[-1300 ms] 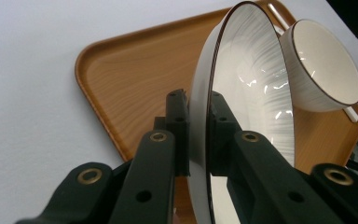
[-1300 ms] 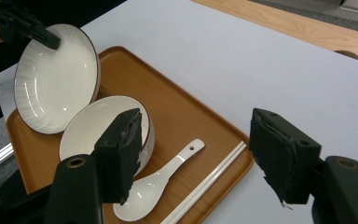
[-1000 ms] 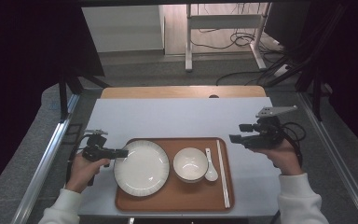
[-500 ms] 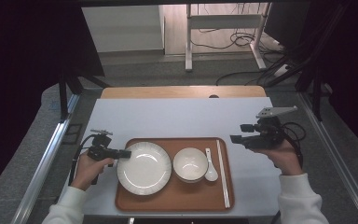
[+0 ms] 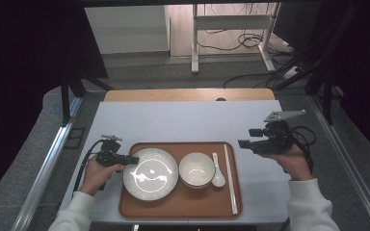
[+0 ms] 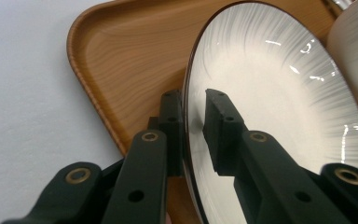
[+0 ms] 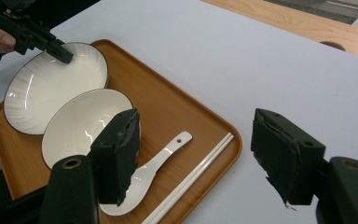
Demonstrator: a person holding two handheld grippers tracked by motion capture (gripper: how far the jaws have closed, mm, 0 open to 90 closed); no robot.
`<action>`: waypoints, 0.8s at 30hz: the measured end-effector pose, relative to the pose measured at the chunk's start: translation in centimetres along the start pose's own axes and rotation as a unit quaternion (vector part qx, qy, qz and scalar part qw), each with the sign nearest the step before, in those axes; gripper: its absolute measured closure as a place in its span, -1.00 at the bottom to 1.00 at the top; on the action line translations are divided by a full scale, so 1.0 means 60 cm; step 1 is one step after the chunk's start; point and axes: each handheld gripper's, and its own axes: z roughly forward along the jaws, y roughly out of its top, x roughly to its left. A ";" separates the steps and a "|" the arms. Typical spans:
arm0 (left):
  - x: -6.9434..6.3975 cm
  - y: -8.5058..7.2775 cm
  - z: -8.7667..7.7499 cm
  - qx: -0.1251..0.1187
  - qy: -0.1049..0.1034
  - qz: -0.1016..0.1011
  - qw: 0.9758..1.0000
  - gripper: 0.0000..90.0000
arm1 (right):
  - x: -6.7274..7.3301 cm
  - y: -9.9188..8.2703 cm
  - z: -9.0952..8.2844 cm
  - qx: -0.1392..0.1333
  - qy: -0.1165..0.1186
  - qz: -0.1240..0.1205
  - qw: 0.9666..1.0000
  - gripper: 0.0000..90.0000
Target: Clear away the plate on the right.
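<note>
Left hand-held gripper astride plate rim at tray left edge, jaws just easing apart, one pad off rim.

A white-topped table with a strip of pale wood along its far edge stands on a grey carpeted floor. A small round hole sits in the wooden strip, right of its middle. Aluminium rails run along the left and right sides of the table. Beyond the far edge, a white panel meets a lighter floor where the legs of a metal stand rise and black cables lie in loops. Dark curtains close off both sides of the room, leaving the brightest light on the table's far half.
</note>
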 end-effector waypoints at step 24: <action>-0.026 0.007 -0.018 -0.033 0.038 0.033 0.998 -0.08 | -0.003 -0.003 0.000 0.005 0.000 0.001 1.000 -0.29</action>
